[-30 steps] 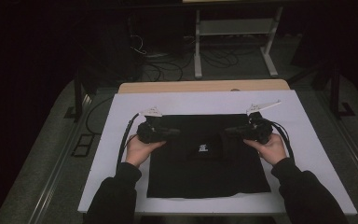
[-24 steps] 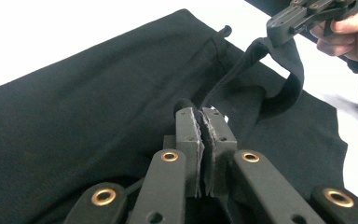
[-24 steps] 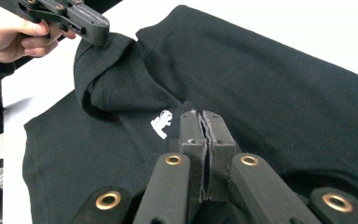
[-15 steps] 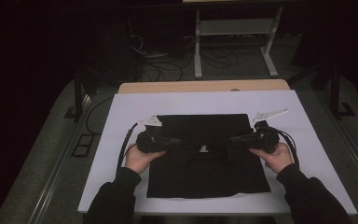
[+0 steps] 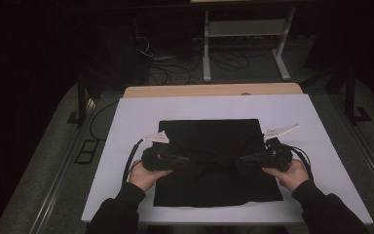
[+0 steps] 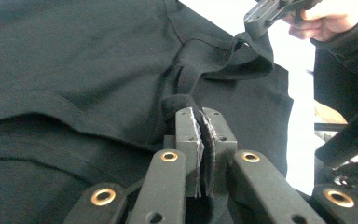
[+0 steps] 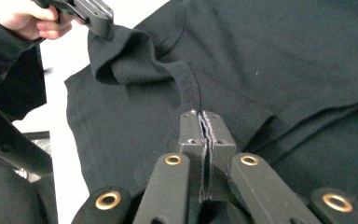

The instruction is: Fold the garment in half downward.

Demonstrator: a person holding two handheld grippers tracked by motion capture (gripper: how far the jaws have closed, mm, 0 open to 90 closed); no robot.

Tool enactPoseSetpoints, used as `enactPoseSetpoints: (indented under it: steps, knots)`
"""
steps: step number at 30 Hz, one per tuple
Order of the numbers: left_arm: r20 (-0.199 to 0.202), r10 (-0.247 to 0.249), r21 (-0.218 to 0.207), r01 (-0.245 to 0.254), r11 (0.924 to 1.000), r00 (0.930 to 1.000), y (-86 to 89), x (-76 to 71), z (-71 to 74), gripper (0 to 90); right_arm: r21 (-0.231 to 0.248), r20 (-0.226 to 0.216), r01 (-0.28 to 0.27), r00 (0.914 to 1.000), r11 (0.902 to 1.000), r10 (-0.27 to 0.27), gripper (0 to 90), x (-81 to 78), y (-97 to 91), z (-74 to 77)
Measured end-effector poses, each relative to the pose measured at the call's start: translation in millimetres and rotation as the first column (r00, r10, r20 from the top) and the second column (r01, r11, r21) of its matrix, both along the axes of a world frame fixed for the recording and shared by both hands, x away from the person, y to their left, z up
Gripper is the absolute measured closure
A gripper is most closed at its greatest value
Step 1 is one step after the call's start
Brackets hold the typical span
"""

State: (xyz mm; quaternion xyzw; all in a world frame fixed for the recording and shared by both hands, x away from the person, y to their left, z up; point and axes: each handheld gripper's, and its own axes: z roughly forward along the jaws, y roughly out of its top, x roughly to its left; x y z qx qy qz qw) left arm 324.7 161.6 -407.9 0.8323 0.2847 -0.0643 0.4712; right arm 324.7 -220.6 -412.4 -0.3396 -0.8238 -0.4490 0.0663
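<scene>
A black T-shirt [image 5: 209,141] lies spread on the white tabletop [image 5: 136,112]. My left gripper [image 5: 187,160] is shut on a fold of the shirt beside its neckline, and the left gripper view shows the jaws [image 6: 201,112] pinching the black cloth [image 6: 74,60]. My right gripper [image 5: 243,158] is shut on the ribbed collar edge on the other side; its jaws [image 7: 200,114] clamp the cloth [image 7: 284,56]. Between the two grips the neckline sags in a loop. Each gripper view also shows the other gripper farther off, holding the shirt.
A wooden table edge [image 5: 209,90] runs behind the white top. Beyond it a metal stand [image 5: 243,44] and cables [image 5: 165,73] sit on the dark floor. White surface shows to the left, right and far side of the shirt.
Both hands have moved toward the near edge of the table, and the pinched cloth came with them over the rest of the shirt. Both grippers stayed shut.
</scene>
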Motion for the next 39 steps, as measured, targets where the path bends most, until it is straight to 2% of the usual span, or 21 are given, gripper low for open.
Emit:
enactPoseSetpoints:
  steps: [5, 10, 15, 21, 24, 35, 39]
  knots:
    - [-0.014, -0.006, -0.001, 0.006, 1.0, 0.9999, 3.0, -6.5, -1.7, 84.3, 0.001, -0.014, -0.011, 0.9998, 0.9999, 0.011, 86.5, -6.7, -1.5, -1.9]
    - [-0.028, -0.016, -0.004, 0.016, 0.9999, 0.9995, 4.7, -13.4, -4.6, 84.3, -0.009, -0.046, -0.035, 0.9983, 0.9994, 0.034, 86.5, -14.8, -0.4, -5.6]
    - [-0.057, -0.052, 0.013, 0.053, 0.9985, 0.997, 4.3, -22.3, -8.3, 84.2, -0.027, -0.079, -0.058, 0.9953, 0.9979, 0.056, 86.6, -22.6, 0.8, -10.0]
    - [-0.081, -0.082, 0.024, 0.084, 0.9961, 0.9933, 8.7, -30.3, -10.8, 84.0, -0.025, -0.126, -0.116, 0.9857, 0.9929, 0.112, 86.5, -35.7, 2.4, -14.2]
    - [-0.094, -0.088, 0.033, 0.092, 0.9952, 0.9916, 10.5, -34.7, -12.6, 84.1, -0.024, -0.14, -0.127, 0.9825, 0.9916, 0.123, 86.5, -39.4, 1.9, -16.4]
    - [-0.141, -0.157, 0.107, 0.173, 0.9791, 0.9775, 4.5, -49.3, -19.6, 84.2, -0.036, -0.175, -0.157, 0.9733, 0.9869, 0.148, 86.6, -51.5, 2.0, -20.4]
    - [-0.157, -0.167, 0.12, 0.187, 0.975, 0.9733, 4.3, -53.0, -21.1, 84.4, -0.037, -0.183, -0.162, 0.9712, 0.9861, 0.152, 86.6, -54.6, 2.1, -20.5]
